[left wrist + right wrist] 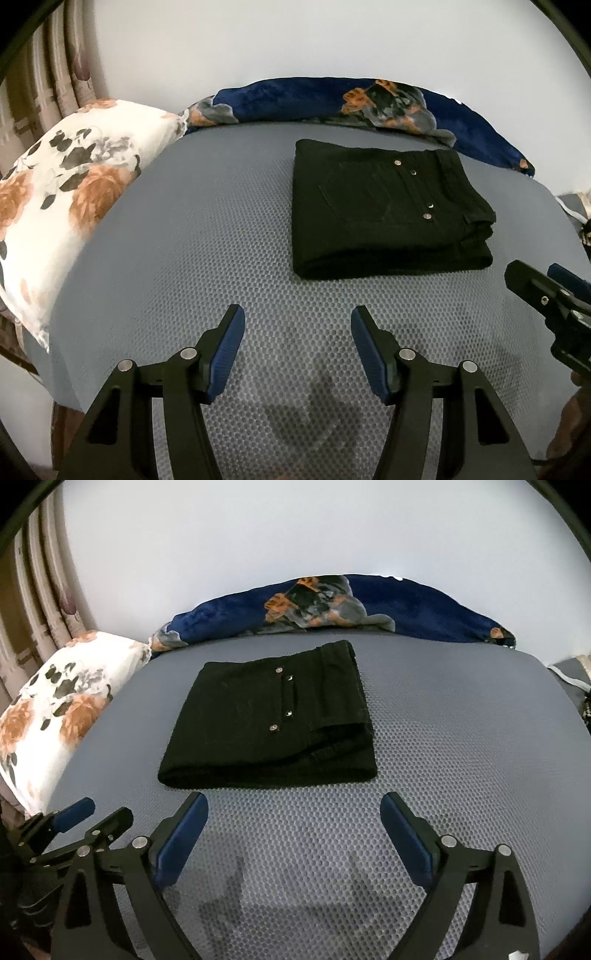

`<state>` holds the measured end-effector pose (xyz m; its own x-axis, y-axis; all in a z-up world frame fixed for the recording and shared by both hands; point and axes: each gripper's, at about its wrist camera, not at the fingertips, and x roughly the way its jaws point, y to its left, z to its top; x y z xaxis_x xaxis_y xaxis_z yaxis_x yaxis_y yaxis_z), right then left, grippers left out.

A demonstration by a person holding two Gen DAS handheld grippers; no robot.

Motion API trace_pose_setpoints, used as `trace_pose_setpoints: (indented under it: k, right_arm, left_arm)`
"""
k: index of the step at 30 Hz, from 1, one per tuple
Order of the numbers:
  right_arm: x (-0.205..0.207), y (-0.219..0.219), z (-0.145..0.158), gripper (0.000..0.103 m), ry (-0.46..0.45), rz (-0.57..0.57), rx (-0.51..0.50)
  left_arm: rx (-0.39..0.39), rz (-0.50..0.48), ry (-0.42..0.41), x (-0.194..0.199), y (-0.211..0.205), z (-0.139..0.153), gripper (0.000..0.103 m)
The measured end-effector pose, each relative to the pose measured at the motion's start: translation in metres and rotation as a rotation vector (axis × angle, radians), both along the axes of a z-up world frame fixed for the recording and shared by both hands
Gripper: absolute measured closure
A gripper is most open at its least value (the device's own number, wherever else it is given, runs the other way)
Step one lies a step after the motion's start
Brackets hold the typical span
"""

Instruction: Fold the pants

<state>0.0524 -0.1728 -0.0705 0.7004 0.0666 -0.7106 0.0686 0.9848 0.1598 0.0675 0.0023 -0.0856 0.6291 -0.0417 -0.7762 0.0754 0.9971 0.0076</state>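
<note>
Left wrist view puts the pants point(388, 210) right of centre in the upper half of the frame: a black folded stack, flat on the grey mesh mat point(207, 258), with four metal rivets point(412, 172) in a line on top. In the right wrist view the pants point(269, 720) sit at centre, just above my fingers. The black cloth swallows detail; I can make out a pocket outline and stacked layers at the right end, but I cannot count the folds, and the underside is hidden.

My left gripper point(297, 325) hangs below the pants, jaws spread wide and holding nothing, apart from the cloth. My right gripper point(293, 808) is also spread wide and empty, its tips near the stack's near edge but not touching. In the left view the right gripper point(543, 291) is cut off by the right edge of the frame; in the right view the left gripper point(85, 819) shows only in part at lower left.

Bare mat lies on every side of the stack, widest to its left in the left view and to its right in the right view. A floral pillow point(62, 206) borders the mat at the left of the frame, and a blue blanket point(317, 99) runs along the top edge behind the pants, near the stack's far side. A curtain point(44, 74) fills the upper left corner, blurred by the lens. A plain wall point(295, 535) takes the top.
</note>
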Motion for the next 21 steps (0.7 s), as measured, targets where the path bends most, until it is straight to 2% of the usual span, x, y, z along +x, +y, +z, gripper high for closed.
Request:
trace_pose_setpoints:
  k: [8,21]
  right_arm:
    - [-0.007,0.009,-0.001,0.009,-0.010,0.012,-0.059]
    - [-0.006,0.013,-0.003,0.009,-0.009,0.022,-0.060]
  left_arm:
    - [0.026,-0.006,-0.010,-0.004,-0.003,-0.002,0.042]
    - [0.031,0.013,-0.004,-0.001,0.001,-0.005,0.042]
